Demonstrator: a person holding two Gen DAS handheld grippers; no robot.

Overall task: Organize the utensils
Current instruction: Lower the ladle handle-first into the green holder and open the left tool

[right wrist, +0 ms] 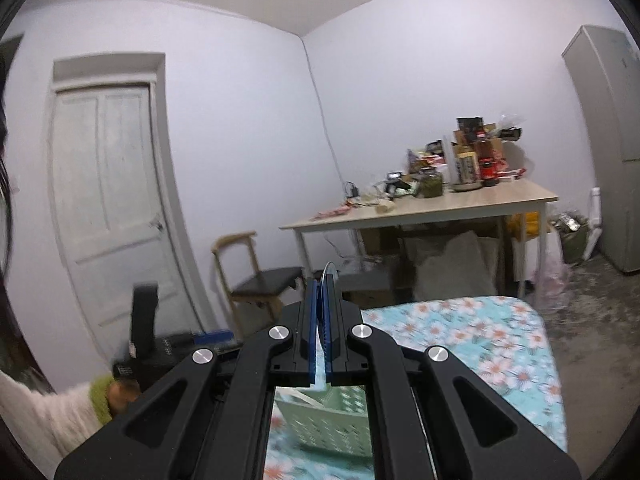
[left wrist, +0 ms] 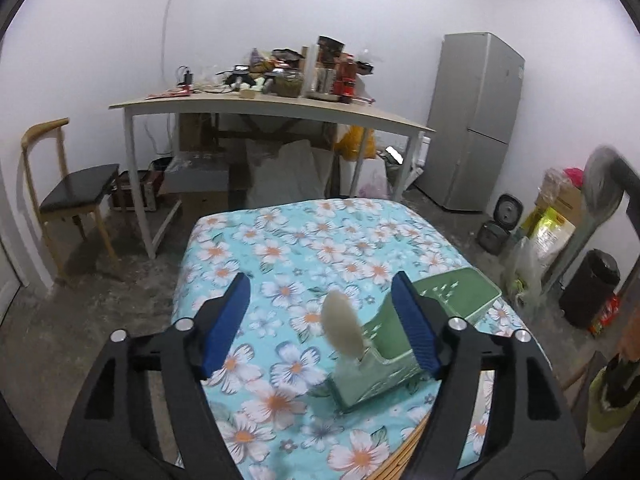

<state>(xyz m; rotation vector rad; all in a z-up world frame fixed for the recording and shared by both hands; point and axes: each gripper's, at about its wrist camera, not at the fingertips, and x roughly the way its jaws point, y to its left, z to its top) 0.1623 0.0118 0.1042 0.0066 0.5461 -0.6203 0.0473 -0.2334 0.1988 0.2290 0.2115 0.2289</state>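
A green slotted basket (left wrist: 394, 344) lies on the floral-clothed table (left wrist: 320, 240), seen again blurred under the right gripper as the basket (right wrist: 328, 420). A cream spoon (left wrist: 342, 330) stands in the basket's near end, bowl up and blurred. My left gripper (left wrist: 320, 324) is open around it, and its blue pads (left wrist: 224, 320) are clear of the spoon. My right gripper (right wrist: 324, 280) is shut on a thin metal spoon (right wrist: 330, 270), seen edge-on. The same metal spoon (left wrist: 600, 188) shows raised and blurred at the right of the left wrist view.
A cluttered wooden table (left wrist: 280, 108) stands behind, with a chair (left wrist: 76, 188) to its left and a grey fridge (left wrist: 476, 120) to its right. Bags, rice cookers and a black bin (left wrist: 588, 288) line the right wall. A white door (right wrist: 108, 200) is on the left. A person's sleeve (right wrist: 48, 420) holds the left gripper.
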